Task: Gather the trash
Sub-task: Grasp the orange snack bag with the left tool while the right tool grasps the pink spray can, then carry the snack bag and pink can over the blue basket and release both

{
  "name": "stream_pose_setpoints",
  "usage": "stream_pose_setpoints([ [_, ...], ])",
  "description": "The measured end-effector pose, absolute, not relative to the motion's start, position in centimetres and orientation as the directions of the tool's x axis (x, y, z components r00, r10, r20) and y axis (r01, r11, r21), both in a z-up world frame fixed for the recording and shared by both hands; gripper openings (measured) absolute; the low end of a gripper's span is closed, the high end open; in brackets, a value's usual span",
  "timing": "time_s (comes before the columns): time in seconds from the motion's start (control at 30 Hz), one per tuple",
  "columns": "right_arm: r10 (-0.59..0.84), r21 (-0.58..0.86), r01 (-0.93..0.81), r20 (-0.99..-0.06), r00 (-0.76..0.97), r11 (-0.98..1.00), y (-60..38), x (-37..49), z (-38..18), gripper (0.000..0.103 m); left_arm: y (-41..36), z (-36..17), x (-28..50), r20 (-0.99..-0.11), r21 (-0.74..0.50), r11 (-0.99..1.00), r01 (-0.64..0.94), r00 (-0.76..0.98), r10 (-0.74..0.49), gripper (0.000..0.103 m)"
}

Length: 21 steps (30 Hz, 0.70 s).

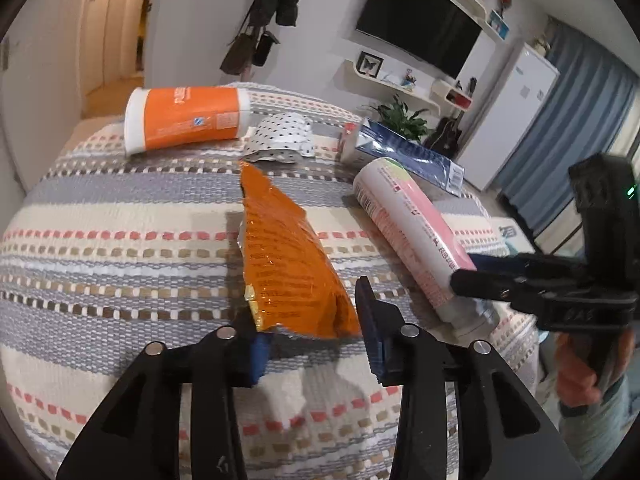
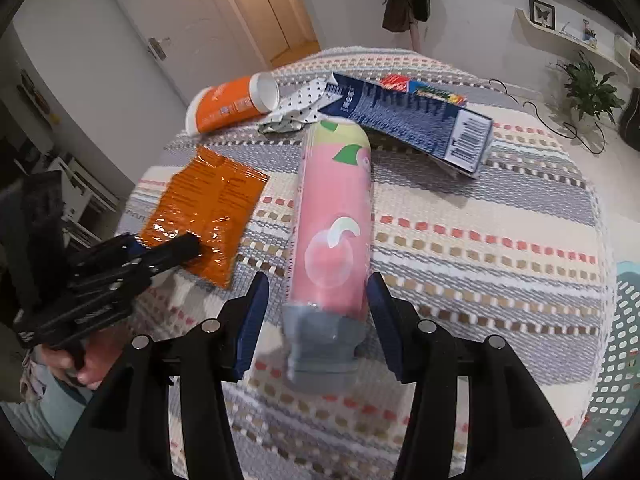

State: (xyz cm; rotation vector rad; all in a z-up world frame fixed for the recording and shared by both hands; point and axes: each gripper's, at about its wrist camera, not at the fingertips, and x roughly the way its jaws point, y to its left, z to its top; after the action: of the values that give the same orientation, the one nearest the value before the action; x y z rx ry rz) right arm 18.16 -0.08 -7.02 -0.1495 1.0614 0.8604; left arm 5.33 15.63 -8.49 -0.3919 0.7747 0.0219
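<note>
An orange foil wrapper [image 1: 288, 240] lies flat on the striped tablecloth [image 1: 120, 240]. My left gripper [image 1: 310, 312] is open, and the wrapper's near end sits between its fingers. A pink bottle [image 2: 334, 216] with a grey neck end lies on its side toward me. My right gripper [image 2: 318, 280] is open around its lower part; the right pad is against it, and cloth shows at the left pad. From the right wrist, the left gripper [image 2: 176, 246] is seen at the wrapper [image 2: 208, 200] corner. In the left wrist view, the right gripper [image 1: 464, 272] is at the bottle [image 1: 408, 224].
At the far side lie an orange-and-white tube [image 1: 184, 120], a crumpled dotted paper [image 1: 280, 136] and a flattened blue carton [image 2: 412, 120], with a small colourful packet [image 2: 420, 86] behind it. A teal perforated basket [image 2: 616, 360] stands beside the table's right edge.
</note>
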Motion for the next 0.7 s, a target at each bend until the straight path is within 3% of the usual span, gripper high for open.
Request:
stream_pose_setpoints([
  [0.33,0.53,0.315,-0.616,-0.824,0.199,0.722,2.6,20.0,-9.0,0.049,16.5,-8.6,7.2,-0.68,-0.4,0.903,-0.157,0.711,-0.177,0.042],
  [0.4,0.521,0.301,-0.609,-0.825,0.218,0.733,3.2,20.2,-9.0,0.049,16.5,-8.8,7.7,-0.688,-0.398,0.901,-0.171,0.706,-0.169,0.035],
  [0.47,0.507,0.281,-0.607,-0.828,0.238,0.743,3.6,20.0,-9.0,0.049,16.3,-9.0,8.2,-0.697,-0.379,0.908,-0.176,0.7,-0.155,0.018],
  [0.53,0.49,0.249,-0.616,-0.833,0.257,0.747,4.0,19.7,-9.0,0.045,16.3,-9.1,8.2,-0.697,-0.377,0.909,-0.178,0.701,-0.152,0.016],
  [0.7,0.474,0.188,-0.638,-0.823,0.312,0.747,4.7,18.3,-8.7,0.044,16.2,-8.2,7.3,-0.665,-0.363,0.916,-0.17,0.736,-0.128,0.003],
])
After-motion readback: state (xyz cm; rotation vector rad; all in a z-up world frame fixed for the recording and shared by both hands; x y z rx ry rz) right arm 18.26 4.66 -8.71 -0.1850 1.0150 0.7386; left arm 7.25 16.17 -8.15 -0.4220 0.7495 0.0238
